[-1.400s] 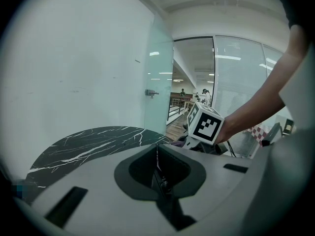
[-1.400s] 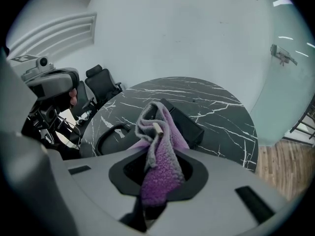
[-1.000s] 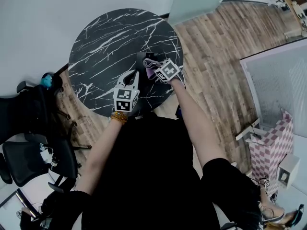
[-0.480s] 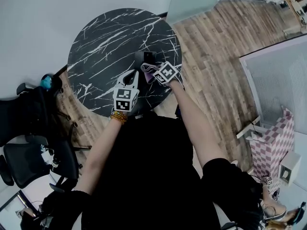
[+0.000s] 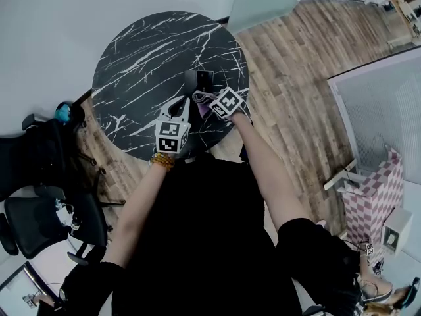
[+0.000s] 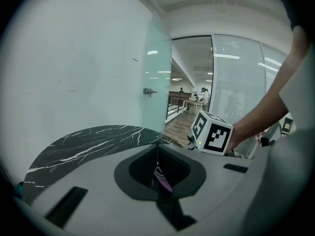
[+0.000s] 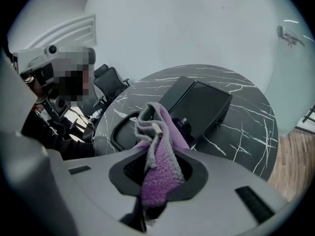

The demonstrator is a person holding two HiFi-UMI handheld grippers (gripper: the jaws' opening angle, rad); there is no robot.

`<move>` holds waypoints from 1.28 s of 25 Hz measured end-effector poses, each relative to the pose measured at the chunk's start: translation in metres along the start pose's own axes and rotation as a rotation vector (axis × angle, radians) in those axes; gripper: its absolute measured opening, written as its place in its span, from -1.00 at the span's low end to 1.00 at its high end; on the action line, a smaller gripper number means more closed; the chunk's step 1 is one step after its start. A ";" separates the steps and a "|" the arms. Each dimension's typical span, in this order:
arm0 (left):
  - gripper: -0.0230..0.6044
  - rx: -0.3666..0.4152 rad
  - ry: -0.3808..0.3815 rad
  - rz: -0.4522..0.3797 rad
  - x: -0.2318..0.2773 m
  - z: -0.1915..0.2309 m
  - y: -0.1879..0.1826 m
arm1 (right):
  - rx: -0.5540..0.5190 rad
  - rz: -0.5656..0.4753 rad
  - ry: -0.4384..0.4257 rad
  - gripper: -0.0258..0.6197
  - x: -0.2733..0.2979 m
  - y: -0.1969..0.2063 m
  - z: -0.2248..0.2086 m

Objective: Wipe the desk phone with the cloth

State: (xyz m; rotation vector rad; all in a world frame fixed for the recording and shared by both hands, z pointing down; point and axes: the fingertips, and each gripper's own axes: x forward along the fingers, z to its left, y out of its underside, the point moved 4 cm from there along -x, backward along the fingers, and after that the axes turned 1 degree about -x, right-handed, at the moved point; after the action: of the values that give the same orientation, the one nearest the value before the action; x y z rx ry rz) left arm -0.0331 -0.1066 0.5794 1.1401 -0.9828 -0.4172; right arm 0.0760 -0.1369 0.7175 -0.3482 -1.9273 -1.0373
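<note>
right gripper (image 7: pixel 156 173) clamped on purple cloth (image 7: pixel 160 146), held just above desk phone (image 7: pixel 197 107) on tabletop (image 7: pixel 246 127) | left gripper (image 6: pixel 157 154) jaws together | cloth likely soft, light, floppy: grip bunched; coiled cord (image 7: pixel 116 134) may snag

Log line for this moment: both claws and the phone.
right claw shut on purple cloth | held at desk phone near side, contact unclear | left claw shut, off phone

Head view overhead, both gripper views low, sharing the table (image 5: pixel 141 64)
</note>
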 end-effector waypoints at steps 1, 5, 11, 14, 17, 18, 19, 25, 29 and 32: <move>-0.86 0.000 0.000 0.001 0.000 0.000 0.001 | 0.002 0.001 -0.004 -0.69 0.001 0.001 0.001; -0.86 -0.002 -0.002 0.005 -0.001 0.001 0.003 | 0.007 0.011 -0.018 -0.69 0.005 0.006 0.005; -0.86 0.001 0.000 0.005 -0.002 0.001 0.003 | 0.027 0.034 -0.051 -0.69 0.009 0.014 0.013; -0.86 0.004 0.000 0.002 -0.003 0.001 0.003 | 0.035 0.041 -0.063 -0.69 0.011 0.017 0.017; -0.86 0.009 0.001 0.002 -0.003 0.000 0.003 | 0.045 0.043 -0.072 -0.69 0.014 0.022 0.021; -0.86 0.010 0.002 0.001 -0.003 0.000 0.002 | 0.061 0.048 -0.089 -0.69 0.015 0.024 0.022; -0.86 0.010 0.003 -0.001 -0.003 -0.001 0.002 | 0.083 0.058 -0.122 -0.69 0.016 0.028 0.025; -0.86 0.035 0.003 -0.029 -0.004 -0.003 -0.010 | 0.130 -0.023 -0.324 -0.69 -0.012 0.015 0.036; -0.86 0.061 0.004 -0.066 -0.004 -0.006 -0.026 | 0.202 -0.399 -0.267 -0.69 -0.072 -0.038 0.010; -0.86 0.066 0.004 -0.114 -0.007 -0.006 -0.041 | 0.183 -0.676 -0.167 -0.69 -0.124 -0.074 0.002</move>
State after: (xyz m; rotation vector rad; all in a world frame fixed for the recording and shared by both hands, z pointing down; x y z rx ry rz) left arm -0.0237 -0.1145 0.5393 1.2601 -0.9369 -0.4766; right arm 0.1009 -0.1607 0.5771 0.3625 -2.3374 -1.2627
